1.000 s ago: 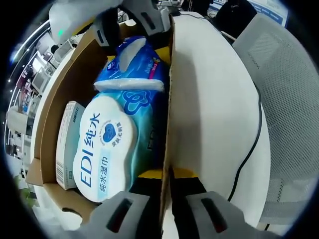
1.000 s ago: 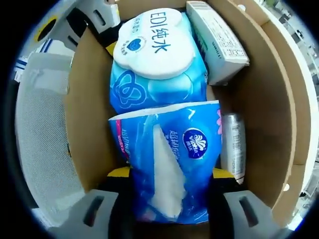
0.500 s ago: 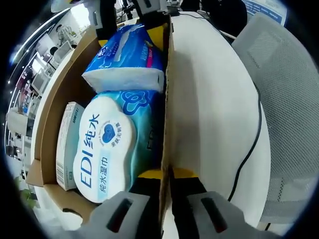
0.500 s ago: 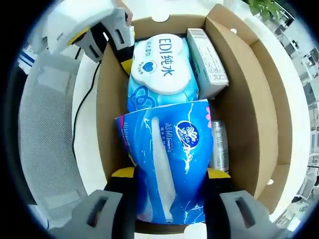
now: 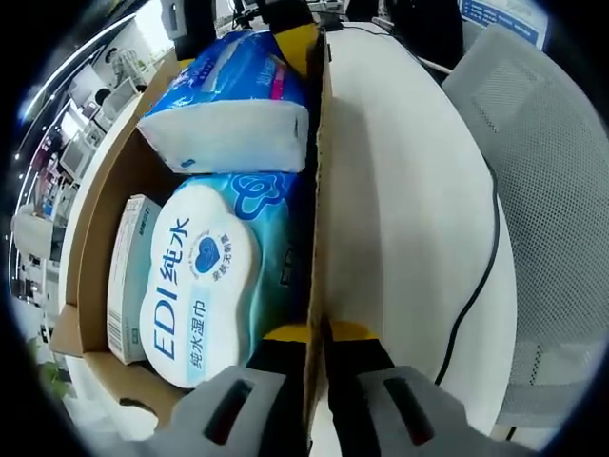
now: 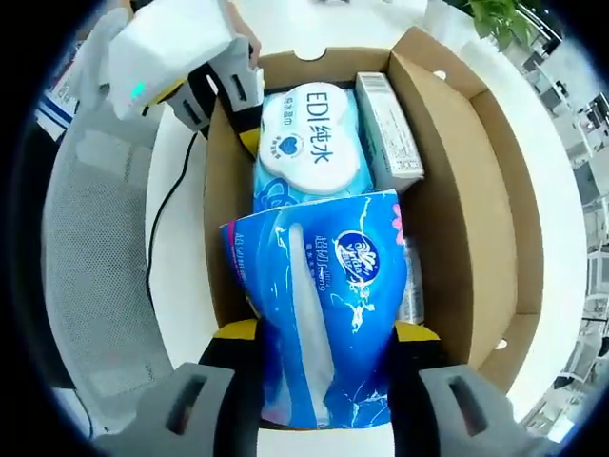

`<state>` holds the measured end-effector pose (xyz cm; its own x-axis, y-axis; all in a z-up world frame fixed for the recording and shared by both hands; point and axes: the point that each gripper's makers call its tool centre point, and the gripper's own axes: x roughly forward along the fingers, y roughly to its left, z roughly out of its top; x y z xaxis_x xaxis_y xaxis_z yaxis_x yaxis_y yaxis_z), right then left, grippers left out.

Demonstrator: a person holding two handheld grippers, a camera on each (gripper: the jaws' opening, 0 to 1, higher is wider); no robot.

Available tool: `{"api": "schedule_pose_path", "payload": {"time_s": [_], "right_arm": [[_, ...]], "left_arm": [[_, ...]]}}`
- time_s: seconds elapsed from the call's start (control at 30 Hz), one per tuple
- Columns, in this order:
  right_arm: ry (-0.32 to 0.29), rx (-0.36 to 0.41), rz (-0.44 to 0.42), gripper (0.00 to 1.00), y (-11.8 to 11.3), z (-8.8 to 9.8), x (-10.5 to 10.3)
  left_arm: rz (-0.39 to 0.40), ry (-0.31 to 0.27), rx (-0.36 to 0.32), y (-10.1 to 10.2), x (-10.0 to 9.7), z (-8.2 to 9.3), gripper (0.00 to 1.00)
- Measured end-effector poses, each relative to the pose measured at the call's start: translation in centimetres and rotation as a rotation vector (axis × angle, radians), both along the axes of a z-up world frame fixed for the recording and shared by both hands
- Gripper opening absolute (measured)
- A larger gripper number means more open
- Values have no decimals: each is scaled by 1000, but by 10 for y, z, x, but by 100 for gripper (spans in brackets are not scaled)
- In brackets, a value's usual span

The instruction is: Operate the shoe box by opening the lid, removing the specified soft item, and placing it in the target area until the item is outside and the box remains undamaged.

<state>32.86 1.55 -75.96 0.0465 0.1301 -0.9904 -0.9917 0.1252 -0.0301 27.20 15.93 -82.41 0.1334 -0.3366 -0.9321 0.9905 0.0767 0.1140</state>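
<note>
Jaws of the right gripper [image 6: 319,405] are squeezing the blue tissue pack [image 6: 319,314], hiding its near end; it's running lengthwise away from the camera, raised above the shoe box [image 6: 476,219]. Left gripper [image 5: 314,405] is pinching the box wall, jaws nearly closed.

This looks like an office or lab workroom. The cardboard box [image 6: 476,219] sits on a smooth white table [image 5: 400,190], and a grey mesh-backed office chair [image 5: 547,190] stands just beside the table's edge, with a thin black cable [image 5: 485,276] trailing across the tabletop. In the left gripper view, beyond the far left of the box, rows of desks with equipment [image 5: 71,129] run under bright ceiling lighting. In the right gripper view a green potted plant [image 6: 500,19] stands at the far right.
</note>
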Motion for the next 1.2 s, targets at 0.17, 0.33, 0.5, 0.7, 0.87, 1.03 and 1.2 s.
{"api": "schedule_pose_path", "payload": {"time_s": [0.17,0.33,0.5,0.7,0.87,1.03,1.2], "right_arm": [[12,-3,-2,48,-2,6,-4],[4,4,17,48,-1,11,-6],[-7,-6,31,48,2,13,-9],[-9,-8,35,48,3,24,-8],[-3,3,35,48,5,34,-10],[-2,7,37,48,5,37,-11],[-1,6,41,48,5,41,-12]], "left_arm": [[1,2,0,0,0,0,2],[0,-2,-1,0,0,0,2],[0,0,0,1,0,0,2],[-1,0,0,1,0,1,2],[-1,-1,0,1,0,1,2],[-1,1,0,1,0,0,2],[-1,0,0,0,1,1,2]]}}
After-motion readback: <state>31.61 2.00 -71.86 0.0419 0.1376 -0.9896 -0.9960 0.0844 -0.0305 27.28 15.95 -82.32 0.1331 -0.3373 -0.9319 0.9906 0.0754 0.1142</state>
